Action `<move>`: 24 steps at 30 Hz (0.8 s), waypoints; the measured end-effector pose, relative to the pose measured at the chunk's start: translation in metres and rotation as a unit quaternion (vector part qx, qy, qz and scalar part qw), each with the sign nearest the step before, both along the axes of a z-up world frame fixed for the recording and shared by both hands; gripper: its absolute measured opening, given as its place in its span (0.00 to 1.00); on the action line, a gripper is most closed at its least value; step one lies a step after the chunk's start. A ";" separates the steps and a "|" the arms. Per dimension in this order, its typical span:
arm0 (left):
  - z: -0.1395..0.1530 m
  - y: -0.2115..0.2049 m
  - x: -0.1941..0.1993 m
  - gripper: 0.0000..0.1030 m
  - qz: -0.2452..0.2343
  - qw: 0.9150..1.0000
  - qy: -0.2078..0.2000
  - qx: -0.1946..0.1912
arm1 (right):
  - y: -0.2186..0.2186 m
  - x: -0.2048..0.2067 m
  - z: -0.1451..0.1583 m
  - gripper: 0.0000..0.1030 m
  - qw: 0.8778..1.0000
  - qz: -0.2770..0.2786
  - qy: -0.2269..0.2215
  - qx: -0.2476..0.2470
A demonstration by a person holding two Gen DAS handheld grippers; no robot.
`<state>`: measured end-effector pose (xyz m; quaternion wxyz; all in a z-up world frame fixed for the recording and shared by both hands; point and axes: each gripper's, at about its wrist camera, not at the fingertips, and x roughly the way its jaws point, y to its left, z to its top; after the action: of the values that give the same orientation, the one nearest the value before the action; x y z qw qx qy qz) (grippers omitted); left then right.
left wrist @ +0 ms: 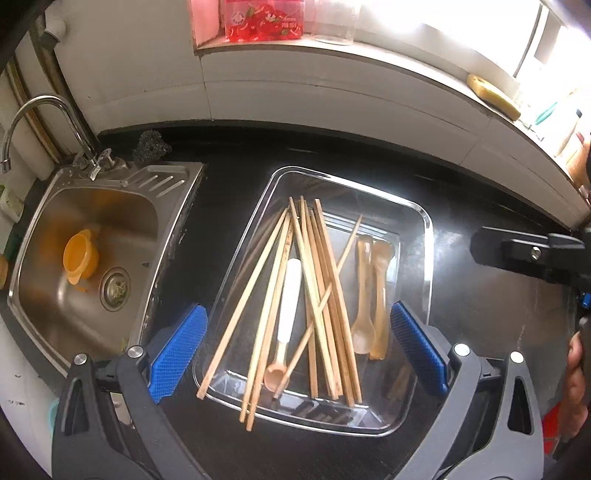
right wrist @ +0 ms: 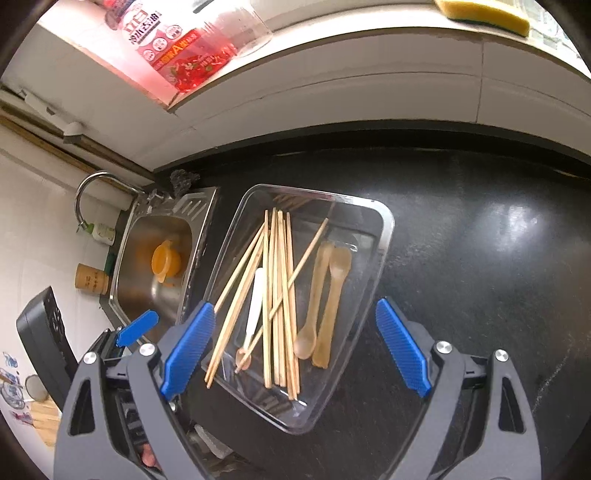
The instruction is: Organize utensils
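Note:
A clear plastic tray [left wrist: 424, 218] [right wrist: 388, 221] sits on the black counter. In it lie several wooden chopsticks [left wrist: 328, 258] [right wrist: 280, 277], loosely crossed, a white-handled spoon [left wrist: 290, 299] [right wrist: 255, 299] and two amber spoons [left wrist: 364, 295] [right wrist: 325, 295] side by side. My left gripper [left wrist: 297, 350] hangs open above the tray's near end, with nothing between its blue pads [left wrist: 177, 354]. My right gripper [right wrist: 295, 349] is also open and holds nothing, its pads [right wrist: 402, 347] spread over the same end. One of the left gripper's blue pads [right wrist: 136, 328] shows at the left of the right wrist view.
A steel sink [left wrist: 48, 280] with an orange cup [left wrist: 81, 258] and a faucet [left wrist: 37, 110] lies left of the tray. A steel scourer [left wrist: 151, 146] sits behind the sink. The ledge above holds a red bottle [left wrist: 264, 18] and a yellow sponge [left wrist: 493, 96]. A hand [left wrist: 576, 369] is at the right edge.

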<state>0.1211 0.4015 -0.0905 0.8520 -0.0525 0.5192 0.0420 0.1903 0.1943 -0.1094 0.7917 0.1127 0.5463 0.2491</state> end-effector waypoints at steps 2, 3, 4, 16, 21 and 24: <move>0.004 -0.007 -0.004 0.94 0.000 1.000 -0.002 0.001 | -0.011 -0.008 0.005 0.86 1.000 0.000 -0.011 -0.004; 0.007 -0.013 -0.007 0.94 -0.002 1.000 -0.004 0.001 | -0.020 -0.014 0.008 0.88 1.000 -0.001 -0.021 -0.009; 0.009 -0.018 -0.009 0.94 -0.003 1.000 -0.005 0.003 | -0.028 -0.018 0.010 0.89 0.999 -0.002 -0.030 -0.014; 0.017 -0.171 -0.026 0.94 -0.082 0.997 -0.004 -0.011 | -0.241 -0.089 0.006 0.91 0.988 -0.102 -0.073 -0.087; 0.017 -0.244 -0.038 0.94 -0.093 0.996 -0.010 -0.016 | -0.327 -0.118 -0.003 0.91 0.981 -0.141 -0.067 -0.118; 0.014 -0.281 -0.043 0.94 -0.099 0.995 -0.012 -0.009 | -0.368 -0.134 -0.007 0.91 0.977 -0.157 -0.071 -0.124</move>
<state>0.0778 0.1210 -0.0764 0.8574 -0.0090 0.5123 -0.0478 0.0562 -0.1736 -0.1162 0.8655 0.0795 0.4910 0.0594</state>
